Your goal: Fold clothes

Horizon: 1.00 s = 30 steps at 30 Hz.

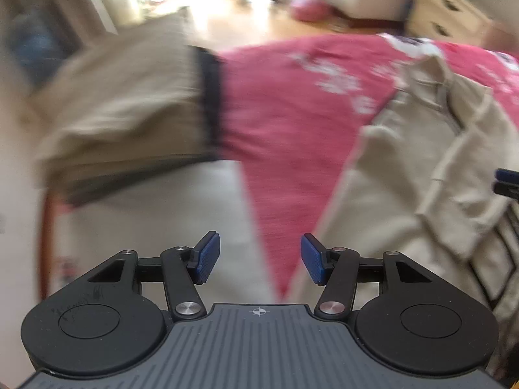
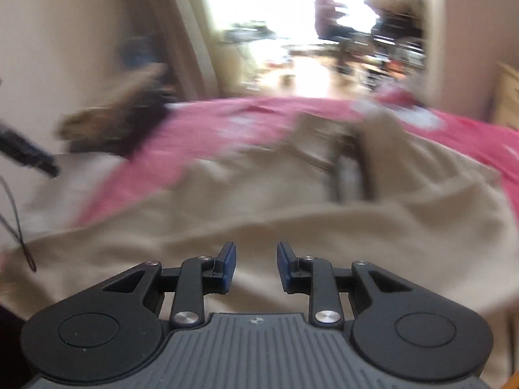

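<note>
A beige garment (image 1: 431, 175) lies rumpled on a pink bedspread (image 1: 285, 123), filling the right side of the left wrist view. In the right wrist view the same beige garment (image 2: 259, 201) spreads wide below my right gripper (image 2: 256, 267), with a darker fold (image 2: 353, 162) near its middle. My left gripper (image 1: 260, 257) hangs open above pale sheet and pink cover, holding nothing. The right gripper is also open, its blue pads apart over the cloth, nothing between them. Both views are blurred by motion.
A folded tan piece with a black band (image 1: 129, 110) sits at the far left of the bed. A wooden dresser (image 1: 447, 9) stands at the back right. A bright doorway (image 2: 308, 26) opens beyond the bed. A dark cord (image 2: 19, 236) dangles at left.
</note>
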Tool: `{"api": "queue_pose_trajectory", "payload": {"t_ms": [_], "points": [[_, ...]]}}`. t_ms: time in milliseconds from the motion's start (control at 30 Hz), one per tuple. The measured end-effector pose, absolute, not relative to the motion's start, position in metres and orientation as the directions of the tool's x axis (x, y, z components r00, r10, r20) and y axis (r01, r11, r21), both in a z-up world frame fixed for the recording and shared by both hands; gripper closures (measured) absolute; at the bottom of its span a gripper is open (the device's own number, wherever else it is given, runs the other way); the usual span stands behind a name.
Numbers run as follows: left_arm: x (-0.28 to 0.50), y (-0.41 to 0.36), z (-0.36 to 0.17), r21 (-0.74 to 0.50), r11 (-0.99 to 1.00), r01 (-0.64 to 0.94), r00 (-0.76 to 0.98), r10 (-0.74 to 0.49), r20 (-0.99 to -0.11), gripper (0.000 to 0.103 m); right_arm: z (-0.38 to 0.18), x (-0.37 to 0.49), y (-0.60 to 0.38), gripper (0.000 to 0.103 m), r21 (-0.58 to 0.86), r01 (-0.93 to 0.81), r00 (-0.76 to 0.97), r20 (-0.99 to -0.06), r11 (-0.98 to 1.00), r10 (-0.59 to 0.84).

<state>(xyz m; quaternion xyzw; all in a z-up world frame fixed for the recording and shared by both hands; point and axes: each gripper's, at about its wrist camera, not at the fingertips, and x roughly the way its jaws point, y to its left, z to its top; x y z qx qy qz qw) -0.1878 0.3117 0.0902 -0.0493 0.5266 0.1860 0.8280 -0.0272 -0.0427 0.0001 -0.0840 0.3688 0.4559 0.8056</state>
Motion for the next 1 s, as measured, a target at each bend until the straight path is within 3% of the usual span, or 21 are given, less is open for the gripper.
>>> {"api": "queue_pose_trajectory", "payload": {"t_ms": [200, 433, 533, 733, 900, 967, 1000], "points": [[-0.260, 0.346, 0.121, 0.199, 0.844, -0.498, 0.301, 0.384, -0.873, 0.040, -0.009, -0.045, 0.019, 0.074, 0.259, -0.890, 0.122, -0.657, 0.375, 0.744], [-0.361, 0.340, 0.070, 0.106, 0.758, -0.643, 0.159, 0.268, -0.950, 0.038, -0.014, -0.056, 0.061, 0.073, 0.309, -0.923, -0.034, -0.660, 0.230, 0.750], [-0.374, 0.323, 0.043, 0.100, 0.782, -0.615, 0.122, 0.220, -0.968, 0.038, -0.017, -0.059, 0.076, 0.073, 0.325, -0.929, -0.089, -0.664, 0.179, 0.743], [-0.363, 0.306, -0.013, 0.216, 0.886, -0.411, 0.038, 0.253, -0.967, 0.037, -0.021, -0.055, 0.073, 0.073, 0.341, -0.919, -0.096, -0.676, 0.195, 0.730], [-0.363, 0.315, -0.041, 0.198, 0.901, -0.386, -0.009, 0.211, -0.978, 0.038, -0.023, -0.052, 0.068, 0.072, 0.352, -0.910, -0.092, -0.685, 0.218, 0.723], [-0.364, 0.316, -0.039, 0.172, 0.903, -0.393, 0.002, 0.188, -0.982, 0.052, -0.024, -0.051, 0.065, 0.072, 0.356, -0.907, -0.090, -0.688, 0.227, 0.720], [-0.364, 0.317, -0.037, 0.151, 0.903, -0.403, 0.009, 0.169, -0.986, 0.073, -0.025, -0.050, 0.064, 0.072, 0.358, -0.905, -0.089, -0.689, 0.231, 0.719]]}}
